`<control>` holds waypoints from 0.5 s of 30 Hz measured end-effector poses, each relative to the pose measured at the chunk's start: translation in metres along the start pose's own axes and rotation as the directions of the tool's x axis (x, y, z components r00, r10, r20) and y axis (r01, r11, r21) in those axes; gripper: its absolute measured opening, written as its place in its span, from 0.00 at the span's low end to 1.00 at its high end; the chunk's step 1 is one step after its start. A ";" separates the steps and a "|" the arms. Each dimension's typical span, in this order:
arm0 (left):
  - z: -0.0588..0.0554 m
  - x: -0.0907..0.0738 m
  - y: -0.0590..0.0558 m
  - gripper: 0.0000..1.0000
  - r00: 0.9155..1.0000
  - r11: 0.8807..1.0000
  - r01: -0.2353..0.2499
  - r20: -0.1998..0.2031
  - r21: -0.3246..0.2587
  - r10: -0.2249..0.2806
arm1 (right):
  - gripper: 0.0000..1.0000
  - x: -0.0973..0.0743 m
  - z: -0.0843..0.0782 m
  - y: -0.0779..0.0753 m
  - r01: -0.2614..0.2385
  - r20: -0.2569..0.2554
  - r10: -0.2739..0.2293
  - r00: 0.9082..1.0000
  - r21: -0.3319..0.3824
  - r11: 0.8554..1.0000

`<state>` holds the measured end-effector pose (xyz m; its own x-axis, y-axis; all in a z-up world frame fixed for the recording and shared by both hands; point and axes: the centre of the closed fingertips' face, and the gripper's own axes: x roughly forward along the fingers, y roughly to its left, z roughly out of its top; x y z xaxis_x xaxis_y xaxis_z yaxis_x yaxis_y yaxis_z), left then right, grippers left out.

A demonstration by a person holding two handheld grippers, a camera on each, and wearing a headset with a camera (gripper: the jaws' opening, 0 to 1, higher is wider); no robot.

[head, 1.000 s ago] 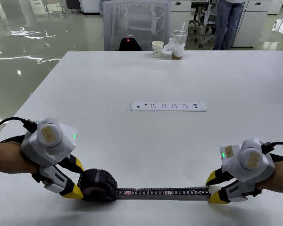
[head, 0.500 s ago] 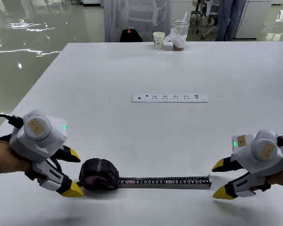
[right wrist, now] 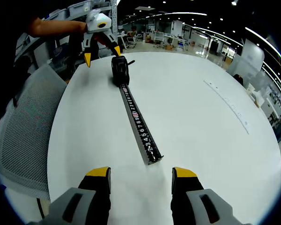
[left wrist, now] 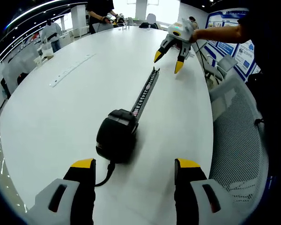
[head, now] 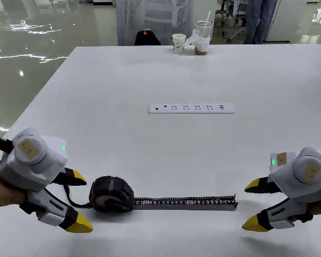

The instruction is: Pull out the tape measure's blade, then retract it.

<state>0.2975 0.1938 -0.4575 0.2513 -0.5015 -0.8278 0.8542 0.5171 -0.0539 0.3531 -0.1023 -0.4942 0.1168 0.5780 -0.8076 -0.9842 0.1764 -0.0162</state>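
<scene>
The tape measure's round, ribbed black case [head: 112, 193] sits near the front edge of the smooth white counter [head: 166, 75]. Its flat, numbered blade [head: 184, 202] lies stretched out to the right. The yellow-tipped left gripper [head: 79, 201] is spread wide just beside the case, grasping nothing. The right gripper [head: 251, 204] is likewise released, just off the blade's hooked end. A white power strip [head: 191, 108] lies mid-counter, and a paper cup [head: 178, 42] stands at the far edge.

We see on the broad white counter [head: 123, 80] a black tape measure [head: 111, 194], blade [head: 184, 202] out flat, a white power strip [head: 191, 108] and a paper cup [head: 178, 43].
</scene>
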 end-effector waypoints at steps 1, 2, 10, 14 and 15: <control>0.000 -0.001 -0.001 0.66 1.000 1.000 -0.004 0.005 -0.007 0.004 | 0.50 0.000 -0.001 0.000 0.003 0.002 -0.003 1.000 0.005 1.000; 0.000 -0.001 -0.002 0.67 1.000 1.000 -0.008 0.015 -0.020 0.008 | 0.51 -0.001 0.001 0.003 0.007 0.011 -0.007 1.000 0.012 1.000; -0.002 -0.004 -0.013 0.72 0.997 0.996 -0.036 0.068 -0.086 0.042 | 0.54 -0.007 0.005 0.015 0.039 0.059 -0.043 0.997 0.074 0.997; -0.004 -0.003 -0.022 0.73 0.995 0.993 -0.044 0.086 -0.113 0.054 | 0.57 -0.010 0.008 0.022 0.052 0.082 -0.061 0.995 0.110 0.993; -0.004 -0.003 -0.023 0.74 0.995 0.992 -0.045 0.086 -0.118 0.056 | 0.57 -0.010 0.008 0.024 0.055 0.087 -0.065 0.994 0.116 0.992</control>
<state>0.2750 0.1864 -0.4560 0.3367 -0.5300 -0.7783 0.7823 0.6174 -0.0820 0.3298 -0.0975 -0.4818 0.1916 0.6327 -0.7504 -0.9543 0.2986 0.0081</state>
